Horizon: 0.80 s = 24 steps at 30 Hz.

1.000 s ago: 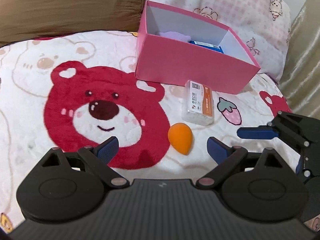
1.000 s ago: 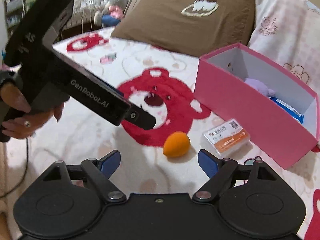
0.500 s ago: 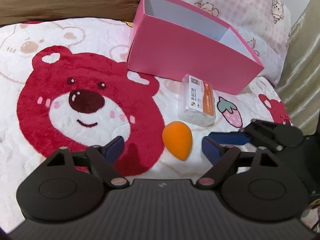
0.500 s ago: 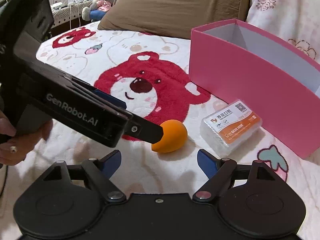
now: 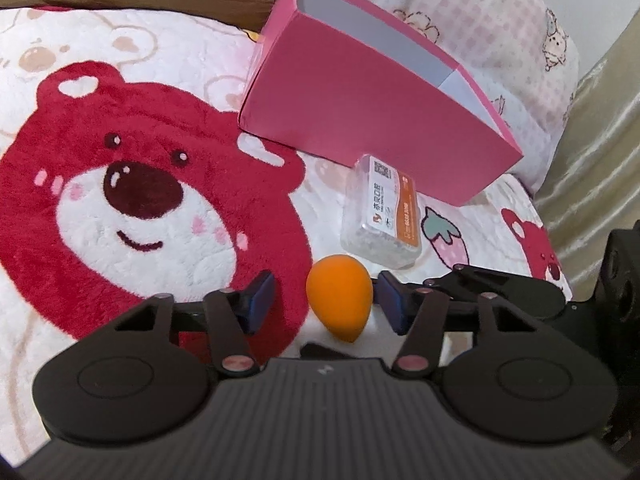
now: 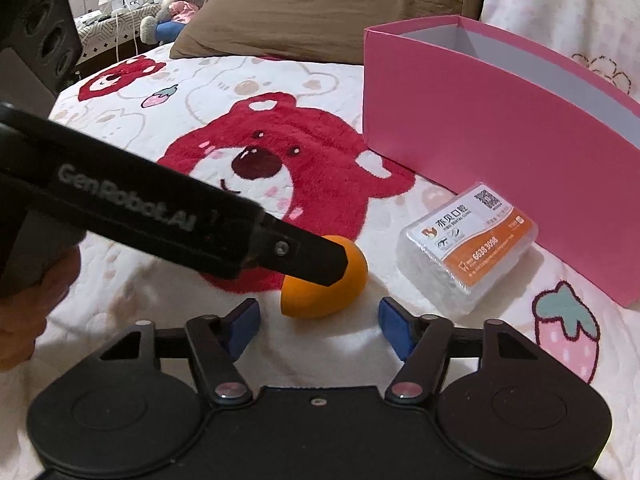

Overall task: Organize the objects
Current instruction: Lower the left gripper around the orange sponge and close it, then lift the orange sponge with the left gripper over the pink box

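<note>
An orange egg-shaped sponge (image 5: 339,296) (image 6: 336,292) lies on the bear blanket (image 5: 120,200). My left gripper (image 5: 326,304) straddles it with its jaws closing. The right pad (image 5: 394,306) is almost at the sponge, while the left pad (image 5: 260,300) still stands off it. In the right wrist view, one left finger (image 6: 304,256) crosses over the sponge. My right gripper (image 6: 318,326) is also closing, with the sponge just ahead of its tips, untouched. A clear plastic box with an orange label (image 5: 380,216) (image 6: 468,240) lies beside an open pink box (image 5: 360,100) (image 6: 500,128).
A brown pillow (image 6: 320,12) and a pink patterned pillow (image 5: 480,20) lie behind the pink box. Beige fabric (image 5: 600,120) hangs at the right edge of the bed. A person's hand (image 6: 24,312) holds the left gripper. Plush toys (image 6: 176,4) sit far back.
Both grippers have come down and closer to the orange sponge, and both pairs of jaws have narrowed. The left gripper's pads now flank the sponge. The pink box's contents have dropped out of sight.
</note>
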Tool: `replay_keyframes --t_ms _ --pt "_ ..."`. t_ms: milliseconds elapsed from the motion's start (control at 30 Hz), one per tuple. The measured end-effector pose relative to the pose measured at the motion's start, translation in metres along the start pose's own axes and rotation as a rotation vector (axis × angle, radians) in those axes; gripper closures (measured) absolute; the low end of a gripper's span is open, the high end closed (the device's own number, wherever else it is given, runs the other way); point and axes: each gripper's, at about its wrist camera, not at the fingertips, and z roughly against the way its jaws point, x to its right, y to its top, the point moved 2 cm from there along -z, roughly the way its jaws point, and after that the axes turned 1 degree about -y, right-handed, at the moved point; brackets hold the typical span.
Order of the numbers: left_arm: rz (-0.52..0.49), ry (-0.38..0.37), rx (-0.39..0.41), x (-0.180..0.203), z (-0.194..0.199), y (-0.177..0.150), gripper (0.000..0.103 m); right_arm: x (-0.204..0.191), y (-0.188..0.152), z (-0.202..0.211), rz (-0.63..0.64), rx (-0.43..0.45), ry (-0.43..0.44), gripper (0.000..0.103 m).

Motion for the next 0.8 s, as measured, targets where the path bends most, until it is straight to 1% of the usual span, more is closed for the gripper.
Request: replay_keyframes --t_ms 67,100,133,167,333,433,500,567,600,633,667,733,800 --pt "0.017 -0.013 -0.017 -0.001 -0.004 -0.001 0.057 0.0 0.001 -0.002 -0.006 0.001 -0.011 0.046" --pt "0.027 -0.032 -0.022 -0.001 -0.006 -0.001 0.06 0.0 0.002 -0.003 -0.011 0.001 -0.017 0.047" --pt "0.032 -0.045 -0.027 0.0 -0.007 -0.001 0.065 0.0 0.003 -0.004 -0.015 0.003 -0.024 0.05" --pt "0.031 -0.049 -0.032 0.001 -0.008 -0.002 0.068 0.0 0.003 -0.005 -0.02 0.006 -0.034 0.054" --pt "0.038 -0.036 -0.048 0.005 -0.01 -0.002 0.068 0.001 0.003 -0.008 -0.03 0.006 -0.047 0.055" --pt "0.056 -0.042 -0.054 0.004 -0.009 -0.001 0.069 0.001 0.003 -0.007 -0.04 0.007 -0.049 0.056" --pt "0.065 -0.06 -0.058 0.006 -0.007 0.001 0.069 0.0 0.004 -0.005 -0.046 0.001 -0.059 0.059" --pt "0.059 -0.09 -0.043 0.011 0.0 0.007 0.069 -0.009 0.01 0.0 -0.009 -0.016 -0.115 0.061" --pt "0.058 -0.094 -0.046 0.014 0.003 0.01 0.069 -0.015 0.014 0.006 0.014 -0.01 -0.16 0.06" --pt "0.058 -0.097 -0.052 0.016 0.006 0.012 0.069 -0.017 0.018 0.01 0.021 -0.006 -0.179 0.06" --pt "0.057 -0.1 -0.055 0.017 0.01 0.015 0.069 -0.017 0.021 0.014 0.014 -0.005 -0.179 0.06" --pt "0.057 -0.104 -0.069 0.021 0.016 0.019 0.069 -0.011 0.025 0.023 -0.04 0.0 -0.14 0.06" --pt "0.054 -0.107 -0.085 0.026 0.023 0.024 0.069 -0.009 0.029 0.031 -0.049 0.004 -0.121 0.06"
